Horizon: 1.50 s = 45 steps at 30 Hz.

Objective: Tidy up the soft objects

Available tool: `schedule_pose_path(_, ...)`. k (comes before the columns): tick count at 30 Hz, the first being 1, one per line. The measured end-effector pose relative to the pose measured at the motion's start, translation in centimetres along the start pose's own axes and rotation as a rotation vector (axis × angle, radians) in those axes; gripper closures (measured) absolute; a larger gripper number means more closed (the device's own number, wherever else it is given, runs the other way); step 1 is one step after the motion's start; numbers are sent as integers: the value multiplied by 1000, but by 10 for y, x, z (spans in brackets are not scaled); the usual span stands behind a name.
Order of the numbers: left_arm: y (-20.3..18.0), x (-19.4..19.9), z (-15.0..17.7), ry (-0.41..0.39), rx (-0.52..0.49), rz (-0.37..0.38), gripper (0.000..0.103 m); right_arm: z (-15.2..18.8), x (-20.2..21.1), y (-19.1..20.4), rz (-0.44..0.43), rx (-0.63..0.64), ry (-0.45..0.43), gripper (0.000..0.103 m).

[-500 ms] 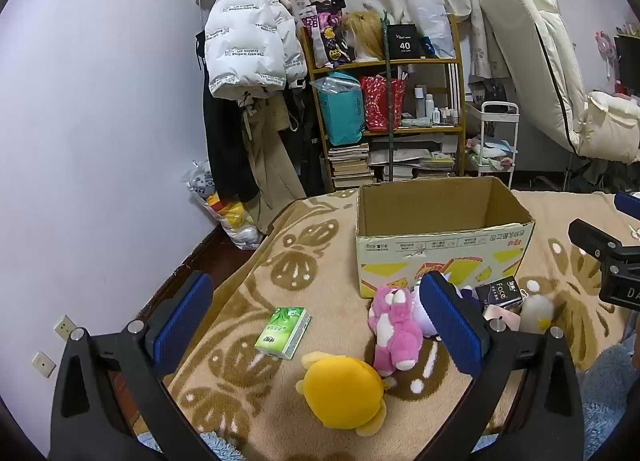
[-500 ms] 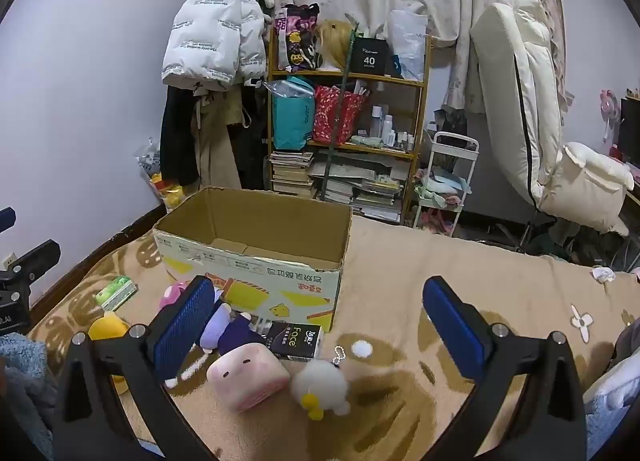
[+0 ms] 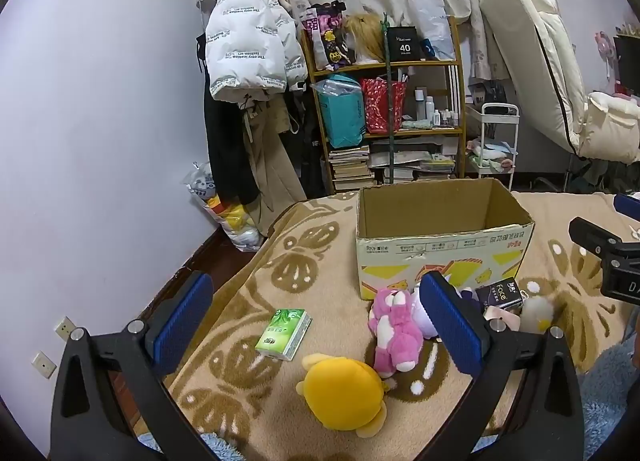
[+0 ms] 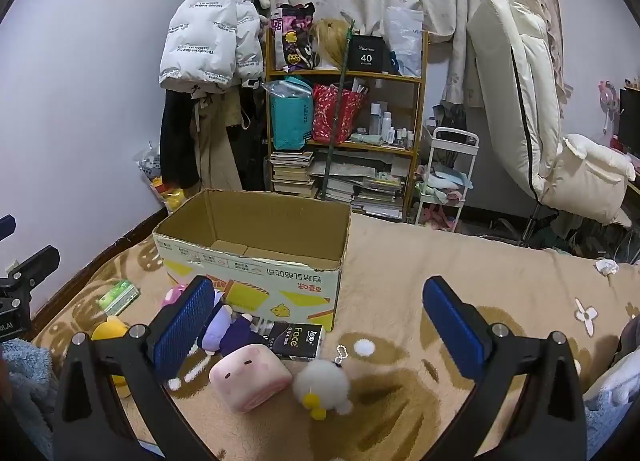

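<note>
An open cardboard box (image 3: 440, 249) (image 4: 256, 273) stands on the patterned blanket, and what shows of its inside is bare. In front of it lie soft toys: a yellow plush (image 3: 344, 393) (image 4: 106, 335), a pink plush (image 3: 394, 331), a purple plush (image 4: 228, 327), a pink cube plush (image 4: 250, 377) and a white fluffy duck keychain (image 4: 324, 385) (image 3: 536, 313). My left gripper (image 3: 320, 321) is open and empty above the yellow and pink plush. My right gripper (image 4: 320, 325) is open and empty above the cube and the duck.
A green tissue pack (image 3: 284, 335) (image 4: 118, 295) and a black "face" pack (image 4: 296, 341) (image 3: 500, 293) lie by the toys. A cluttered shelf (image 3: 384, 109), hanging coats (image 3: 248, 61) and a cream recliner (image 4: 536, 113) stand behind the bed.
</note>
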<state>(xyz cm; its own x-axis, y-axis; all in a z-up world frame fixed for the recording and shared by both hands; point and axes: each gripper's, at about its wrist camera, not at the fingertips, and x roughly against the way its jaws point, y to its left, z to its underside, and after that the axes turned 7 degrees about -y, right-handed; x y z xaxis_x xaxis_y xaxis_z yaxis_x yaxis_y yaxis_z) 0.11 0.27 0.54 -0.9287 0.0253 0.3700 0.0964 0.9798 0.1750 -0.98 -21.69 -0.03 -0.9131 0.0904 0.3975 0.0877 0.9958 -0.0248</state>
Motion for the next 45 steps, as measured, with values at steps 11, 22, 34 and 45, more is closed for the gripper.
schedule_pose_path(11,0,1,0,-1,0,-4,1,1,-1,1,-3,-7,0,0)
schedule_pose_path(22,0,0,1,-1,-1,-2,1,2,-1,1,-5,-10,1,0)
schedule_pose_path(34,-3,1,2,-4,-5,-4,1,2,-1,2,-7,-14,3,0)
schedule_pose_path(45,-1,1,1,-2,-6,-4,1,2,-2,2,-7,-17,5,0)
